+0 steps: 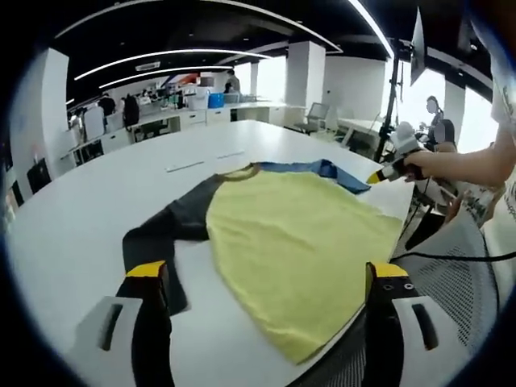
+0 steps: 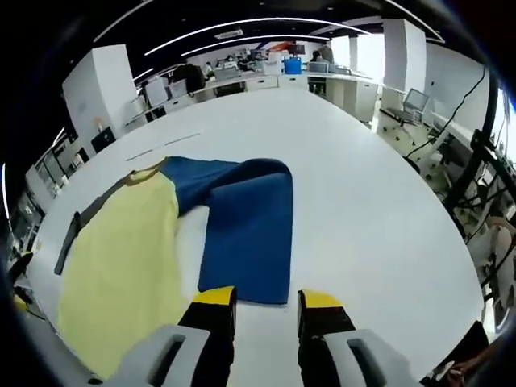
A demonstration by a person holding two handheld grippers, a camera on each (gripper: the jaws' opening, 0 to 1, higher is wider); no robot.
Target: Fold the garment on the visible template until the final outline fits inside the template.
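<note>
While the garment (image 1: 298,242) lies spread flat on the white table (image 1: 72,218), its yellow body is seen in the left gripper view with a dark sleeve (image 1: 161,242) stretched toward the left gripper (image 1: 270,278), whose jaws are held wide apart with nothing between them. The right gripper (image 1: 385,172) is seen at the far edge of the shirt, beside the blue sleeve (image 1: 326,171), held by a person's hand (image 1: 423,164). In the right gripper view, the blue sleeve (image 2: 250,230) is laid across the table beside the yellow body, and the right gripper (image 2: 266,302) is poised just at its cuff, the jaws parted slightly and gripping nothing.
</note>
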